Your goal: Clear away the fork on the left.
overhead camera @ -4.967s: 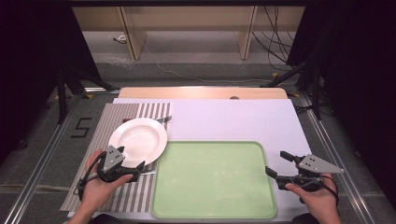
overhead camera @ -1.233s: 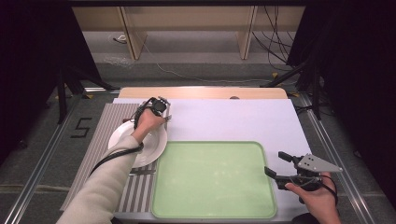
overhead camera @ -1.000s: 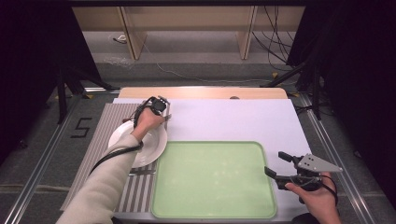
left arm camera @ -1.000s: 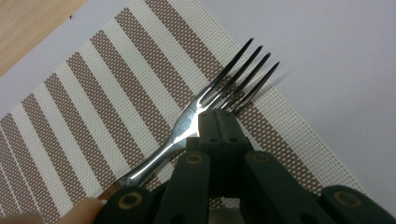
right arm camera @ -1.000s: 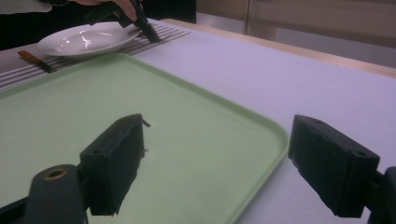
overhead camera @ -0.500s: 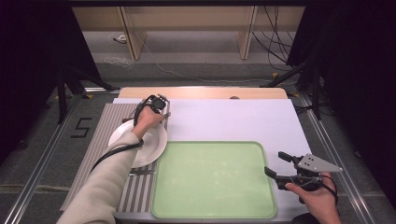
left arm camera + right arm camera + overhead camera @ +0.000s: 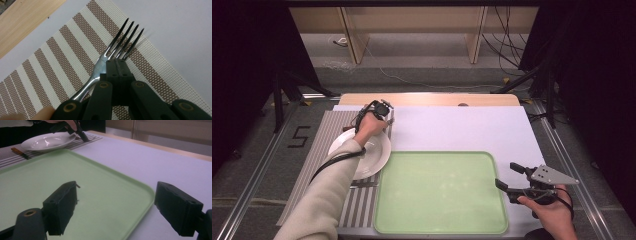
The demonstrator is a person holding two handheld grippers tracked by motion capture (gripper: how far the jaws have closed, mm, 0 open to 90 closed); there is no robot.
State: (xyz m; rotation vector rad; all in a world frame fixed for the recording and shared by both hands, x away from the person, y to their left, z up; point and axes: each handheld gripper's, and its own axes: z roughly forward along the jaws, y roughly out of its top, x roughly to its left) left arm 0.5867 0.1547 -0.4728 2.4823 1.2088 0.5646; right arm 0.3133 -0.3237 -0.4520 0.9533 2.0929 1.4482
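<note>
Now we work past the green tray [image 7: 442,192] and white plate [image 7: 362,155] to the striped placemat [image 7: 62,57], where our left gripper [image 7: 117,65] has closed on the fork [image 7: 117,47] at its neck. Lift it level. Its tines point toward the mat's far corner; our right gripper [image 7: 115,207] waits agape.

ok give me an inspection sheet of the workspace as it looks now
surface: white table cover, striped placemat at its left, wooden strip along the far edge
job's things: fork lying on the placemat, tines away from the jaws
clutter: white plate on the placemat, green tray, brown-handled utensil beside the plate
grippers: left gripper shut on the fork's neck; right gripper open, hovering at the tray's right edge
cables: left gripper's cable runs along the sleeve; loose cables on the floor beyond
surroundings: dark curtains, wooden legs, a 5 marked on the floor
</note>
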